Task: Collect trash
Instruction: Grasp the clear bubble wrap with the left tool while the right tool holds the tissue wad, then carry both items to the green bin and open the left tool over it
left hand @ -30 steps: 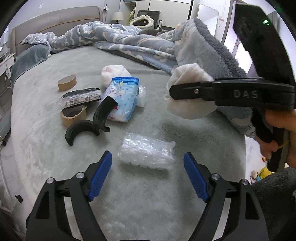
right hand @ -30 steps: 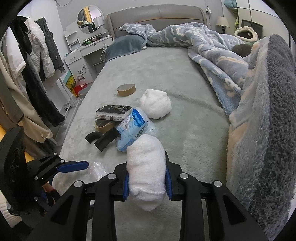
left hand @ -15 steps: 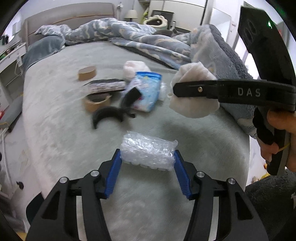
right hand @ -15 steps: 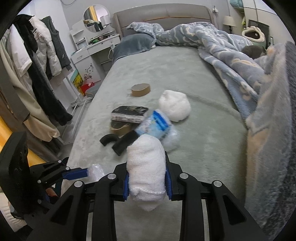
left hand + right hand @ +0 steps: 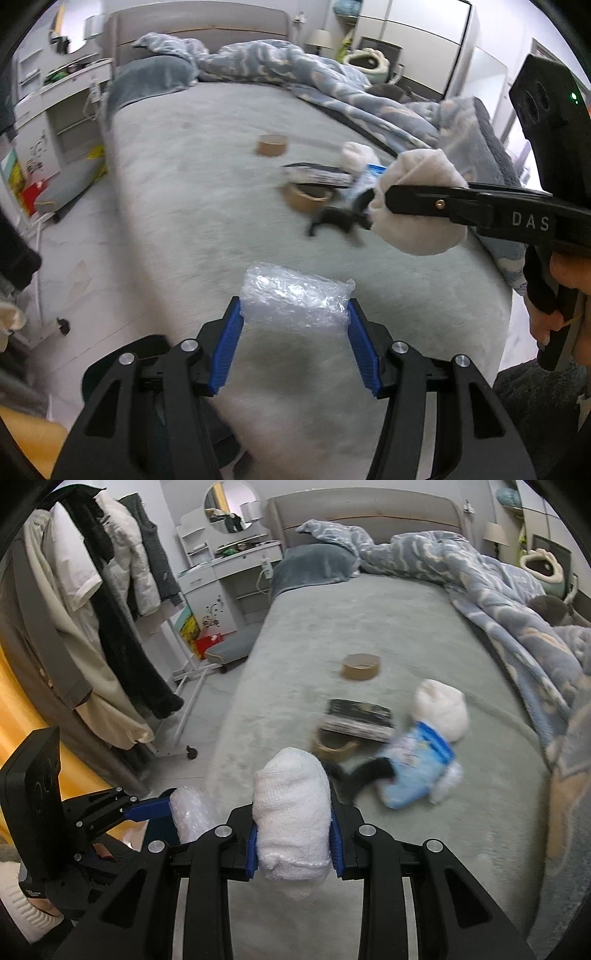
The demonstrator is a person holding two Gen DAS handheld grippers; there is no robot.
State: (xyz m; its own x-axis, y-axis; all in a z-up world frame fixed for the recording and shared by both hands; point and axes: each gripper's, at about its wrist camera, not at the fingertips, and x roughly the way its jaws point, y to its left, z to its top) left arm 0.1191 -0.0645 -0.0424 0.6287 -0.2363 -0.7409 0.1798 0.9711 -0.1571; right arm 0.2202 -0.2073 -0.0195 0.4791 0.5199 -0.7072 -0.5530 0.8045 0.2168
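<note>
My left gripper (image 5: 294,345) is shut on a clear bubble-wrap wad (image 5: 295,295) and holds it above the near edge of the bed; the wad also shows in the right wrist view (image 5: 190,814). My right gripper (image 5: 293,838) is shut on a white cloth wad (image 5: 291,819), which also shows in the left wrist view (image 5: 421,206). On the grey bed (image 5: 406,620) lie a blue wipes packet (image 5: 417,771), a second white wad (image 5: 441,709), two tape rolls (image 5: 361,666) (image 5: 334,744), a black box (image 5: 358,720) and a curved black piece (image 5: 364,775).
A rumpled blue duvet (image 5: 498,590) covers the bed's right side. A clothes rack with coats (image 5: 92,627) stands left of the bed, with a white dresser (image 5: 229,576) behind it. A grey footstool (image 5: 229,648) sits on the floor.
My left gripper closed on the bubble wrap and lifted it off the bed, swinging left. My right gripper, still holding the cloth wad, swung left as well.
</note>
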